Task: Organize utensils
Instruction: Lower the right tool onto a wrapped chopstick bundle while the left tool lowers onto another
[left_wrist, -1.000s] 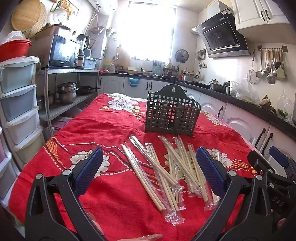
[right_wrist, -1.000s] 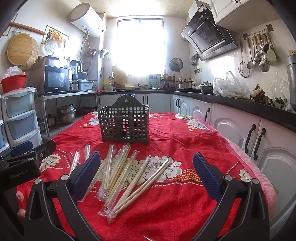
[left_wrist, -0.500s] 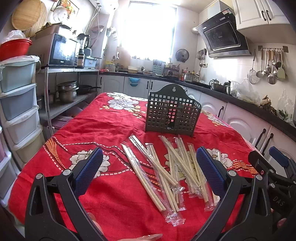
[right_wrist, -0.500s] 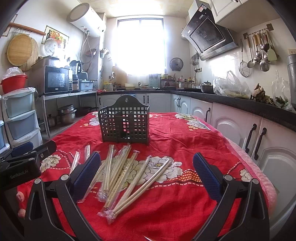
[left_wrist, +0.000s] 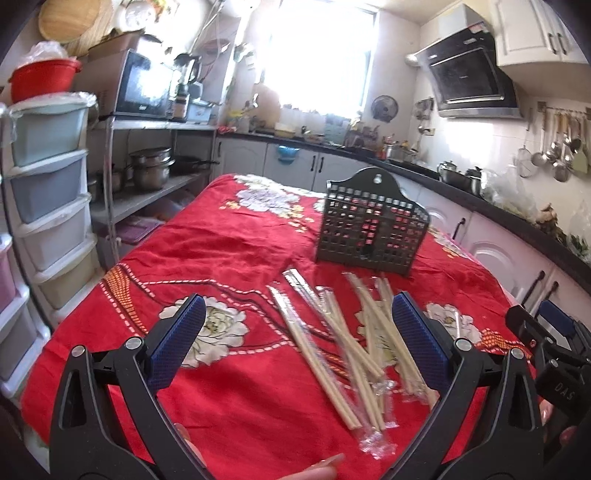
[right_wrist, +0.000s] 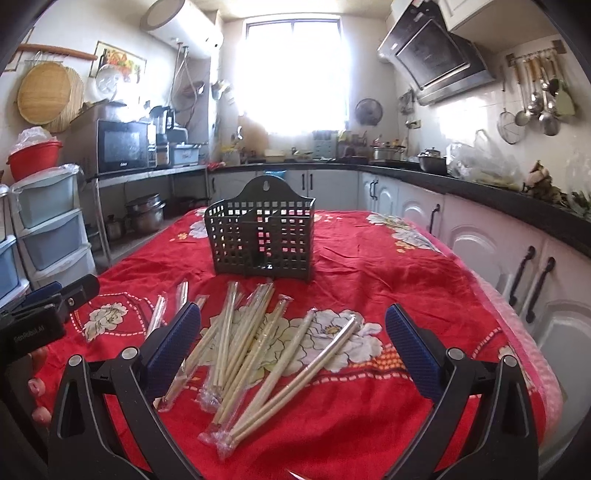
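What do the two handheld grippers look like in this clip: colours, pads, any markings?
Both the left gripper and right gripper have black plastic frames with silver rivets and blue textured pads. White lettering marks each body, seen from the other's camera.

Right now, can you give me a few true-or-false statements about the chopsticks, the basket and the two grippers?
1. The left gripper is open and holds nothing. True.
2. The basket already holds chopsticks. False: none show inside it.
3. The chopsticks lie on the red tablecloth, in clear wrappers. True.
4. The right gripper is clamped on a pair of chopsticks. False: it is open and holds nothing.
5. The basket lies tipped on its side. False: it stands upright.
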